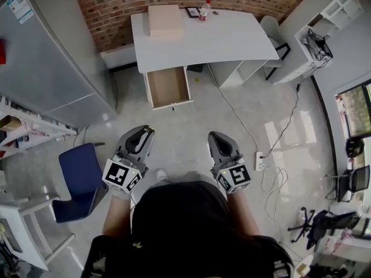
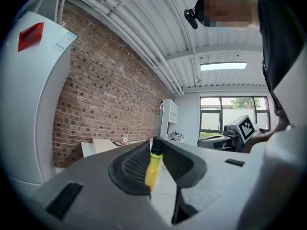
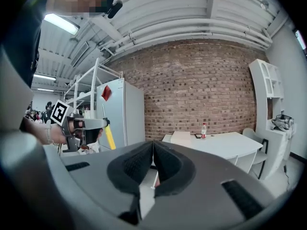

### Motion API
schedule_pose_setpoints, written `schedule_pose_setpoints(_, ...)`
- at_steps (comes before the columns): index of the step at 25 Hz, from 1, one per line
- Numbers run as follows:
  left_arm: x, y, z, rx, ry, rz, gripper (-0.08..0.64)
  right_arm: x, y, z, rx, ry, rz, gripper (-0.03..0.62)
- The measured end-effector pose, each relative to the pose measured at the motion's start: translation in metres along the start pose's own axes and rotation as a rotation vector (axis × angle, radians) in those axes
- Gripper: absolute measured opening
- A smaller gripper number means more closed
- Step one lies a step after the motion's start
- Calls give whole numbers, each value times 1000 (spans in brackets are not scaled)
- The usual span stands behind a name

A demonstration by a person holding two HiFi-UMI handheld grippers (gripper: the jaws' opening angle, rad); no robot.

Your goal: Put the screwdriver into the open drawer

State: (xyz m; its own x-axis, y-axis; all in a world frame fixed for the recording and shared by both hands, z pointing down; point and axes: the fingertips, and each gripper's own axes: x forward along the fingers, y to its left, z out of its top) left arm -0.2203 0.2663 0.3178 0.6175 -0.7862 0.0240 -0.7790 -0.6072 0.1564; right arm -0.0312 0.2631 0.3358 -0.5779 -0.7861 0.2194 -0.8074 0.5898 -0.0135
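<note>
My left gripper (image 2: 156, 145) is shut on a screwdriver with a yellow handle (image 2: 153, 169), which stands upright between the pads. The right gripper view shows the same screwdriver (image 3: 110, 136) sticking up from the left gripper (image 3: 86, 124). My right gripper (image 3: 153, 147) is shut with nothing in it. In the head view both grippers, left (image 1: 142, 133) and right (image 1: 218, 138), are held in front of the person's body over the floor. The open drawer (image 1: 168, 87), with a bare wooden bottom, sticks out from under the white desk (image 1: 232, 39) well ahead of them.
A cardboard box (image 1: 166, 20) and a bottle (image 1: 204, 10) stand on the desk. A grey fridge (image 1: 46, 57) is at the left and a blue chair (image 1: 81, 181) at the lower left. A power strip (image 1: 259, 160) and cables lie on the floor at the right.
</note>
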Motion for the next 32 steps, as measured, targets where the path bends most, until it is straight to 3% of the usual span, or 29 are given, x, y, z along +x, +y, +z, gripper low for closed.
schedule_pose_setpoints(7,1,29,-16,-40,17,-18,81,6,0,-18,52,40,-69,12)
schedule_pose_setpoints(14,30,49,-19,-40,26,-3,81,35,-23,-23,52,50,-52,12)
schedule_pose_setpoints(32,197,86,-8,-27,60,30,81,121,-174,-2,77,50,-1,12)
